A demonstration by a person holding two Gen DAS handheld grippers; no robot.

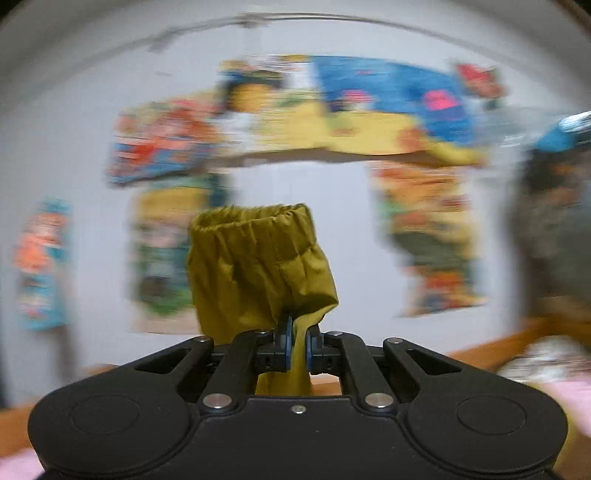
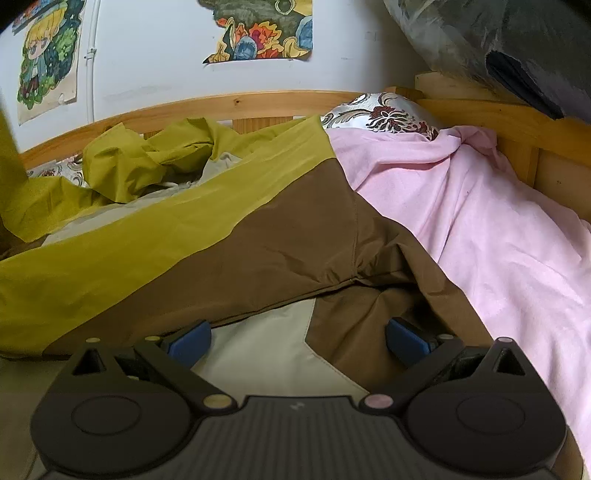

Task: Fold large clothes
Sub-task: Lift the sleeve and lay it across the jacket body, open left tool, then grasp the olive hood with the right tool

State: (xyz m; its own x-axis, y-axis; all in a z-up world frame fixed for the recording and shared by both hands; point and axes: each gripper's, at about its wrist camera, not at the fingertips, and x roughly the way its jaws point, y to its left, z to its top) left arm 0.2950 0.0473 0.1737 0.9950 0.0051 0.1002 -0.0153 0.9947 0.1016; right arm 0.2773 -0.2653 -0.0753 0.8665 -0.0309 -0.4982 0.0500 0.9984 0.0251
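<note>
Left gripper (image 1: 298, 343) pinches sleeve cuff (image 1: 258, 258) — upright.

A white wall (image 2: 166, 62) carries colourful posters (image 2: 266, 33) at 12 o'clock. A wooden bed frame (image 2: 240, 105) runs beneath; pink sheet (image 2: 498, 229) at 3 o'clock.

A mustard, brown and beige jacket (image 2: 258, 236) lies spread out, its elastic-cuffed mustard sleeve (image 1: 258, 266) lifted.

Two wrist cameras, one level, one tilted down

The left view faces the poster wall (image 1: 295, 192) roughly level, blurred; the right view looks down close over the jacket (image 2: 258, 236) on the bed (image 2: 498, 229), sharing that wall and mustard fabric
</note>
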